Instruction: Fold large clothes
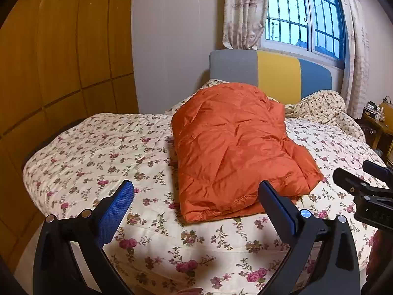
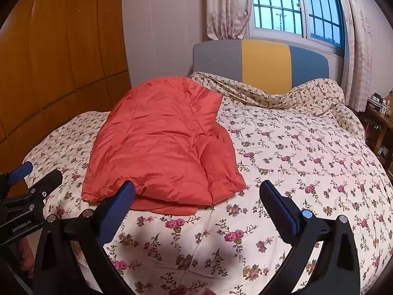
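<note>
From my left gripper [image 1: 196, 194], jaws spread wide and holding nothing, the folded jacket [image 1: 235, 147] lies on the bed [image 1: 98, 162] at 12 o'clock, its near hem between my fingertips but clear of them. Headboard [image 1: 277, 73] stands behind it, window [image 1: 304, 17] above that. Bunched quilt [image 1: 324, 108] at 1 o'clock. Wardrobe [image 1: 61, 49] at 10 o'clock. Nightstand [image 1: 383, 120] at 2 o'clock. Right gripper [image 2: 196, 194], equally spread, sits at 3 o'clock; from it the jacket lies at 11 o'clock.

jacket [image 1: 235, 147]: glossy crinkled quilted cloth | bedspread [image 1: 103, 157]: matt floral cotton | wardrobe [image 1: 61, 49]: smooth wood
</note>
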`<state>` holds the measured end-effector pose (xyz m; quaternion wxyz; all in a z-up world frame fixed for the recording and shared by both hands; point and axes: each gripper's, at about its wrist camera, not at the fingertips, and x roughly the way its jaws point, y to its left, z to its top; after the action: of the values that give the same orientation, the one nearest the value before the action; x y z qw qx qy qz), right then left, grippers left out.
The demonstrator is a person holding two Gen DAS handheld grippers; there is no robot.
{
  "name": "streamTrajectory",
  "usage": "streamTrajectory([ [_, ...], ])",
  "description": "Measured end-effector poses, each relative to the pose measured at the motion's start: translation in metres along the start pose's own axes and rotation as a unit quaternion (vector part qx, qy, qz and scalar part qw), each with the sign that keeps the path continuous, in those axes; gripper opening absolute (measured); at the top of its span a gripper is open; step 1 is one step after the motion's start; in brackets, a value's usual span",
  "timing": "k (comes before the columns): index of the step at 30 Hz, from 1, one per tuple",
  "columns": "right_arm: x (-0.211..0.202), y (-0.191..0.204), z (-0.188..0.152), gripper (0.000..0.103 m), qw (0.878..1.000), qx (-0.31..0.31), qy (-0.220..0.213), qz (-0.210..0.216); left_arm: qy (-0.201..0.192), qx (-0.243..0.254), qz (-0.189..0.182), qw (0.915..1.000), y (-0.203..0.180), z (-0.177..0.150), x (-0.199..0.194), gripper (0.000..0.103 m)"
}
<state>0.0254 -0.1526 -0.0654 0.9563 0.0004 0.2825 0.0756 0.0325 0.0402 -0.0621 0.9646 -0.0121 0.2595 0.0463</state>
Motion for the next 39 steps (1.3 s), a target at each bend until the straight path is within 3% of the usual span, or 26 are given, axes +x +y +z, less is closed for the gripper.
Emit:
streamTrajectory([
  [39,-0.001,-0.003,0.0,0.101,1.0,0.009,0.007,0.01,0.0,0.007,-0.003,1.0,-0.01,-0.004,-0.005,0.1],
])
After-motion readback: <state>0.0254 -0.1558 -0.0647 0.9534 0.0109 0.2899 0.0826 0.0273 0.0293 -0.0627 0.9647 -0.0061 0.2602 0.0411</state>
